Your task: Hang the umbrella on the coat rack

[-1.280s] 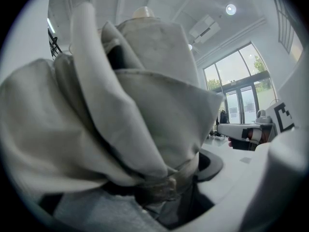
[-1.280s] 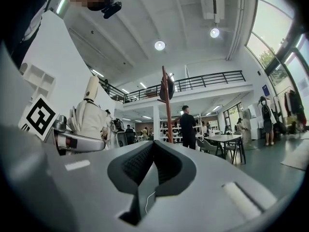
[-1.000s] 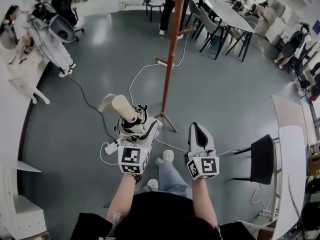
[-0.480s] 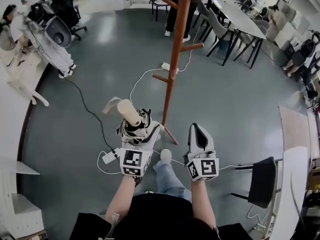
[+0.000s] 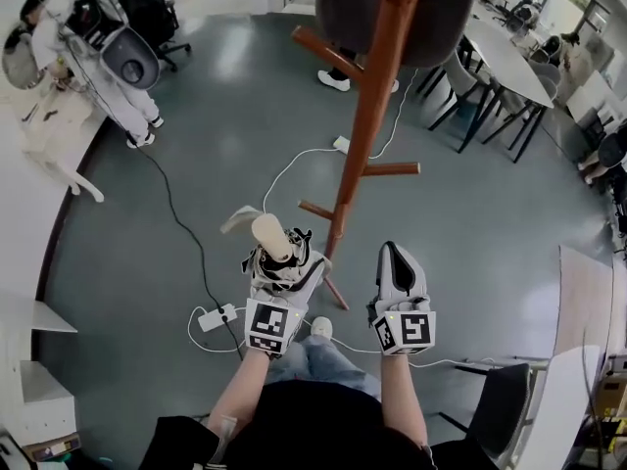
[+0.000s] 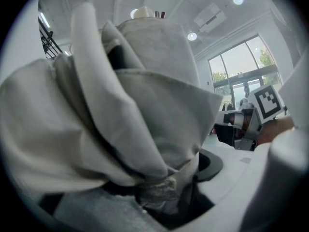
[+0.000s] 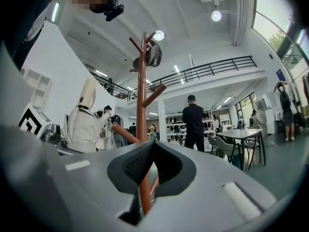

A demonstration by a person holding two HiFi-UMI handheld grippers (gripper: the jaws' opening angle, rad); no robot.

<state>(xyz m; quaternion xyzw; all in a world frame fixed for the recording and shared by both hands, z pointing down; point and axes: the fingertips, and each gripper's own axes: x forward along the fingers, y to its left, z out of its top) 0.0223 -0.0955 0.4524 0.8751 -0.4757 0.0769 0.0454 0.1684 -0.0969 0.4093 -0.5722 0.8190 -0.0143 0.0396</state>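
A folded beige umbrella (image 5: 270, 236) stands with its rounded handle up, and my left gripper (image 5: 284, 265) is shut on its bunched fabric. That fabric fills the left gripper view (image 6: 135, 95). The brown wooden coat rack (image 5: 367, 130) rises just ahead, between the two grippers and slightly right of the umbrella, with pegs sticking out left and right. My right gripper (image 5: 394, 255) is shut with nothing in it, to the right of the pole's foot. In the right gripper view the pole (image 7: 141, 95) stands straight behind the closed pads (image 7: 153, 146), and the umbrella (image 7: 84, 122) shows at left.
A dark garment (image 5: 397, 8) hangs at the rack's top. A white power strip (image 5: 217, 316) and cables lie on the grey floor near my feet. Tables and chairs (image 5: 509, 67) stand at the right, a black chair (image 5: 495, 404) at lower right, and people at the far left and back.
Both grippers have moved forward to the coat rack, which now stands much closer and larger. The umbrella stays in the left gripper and the right jaws stay together.
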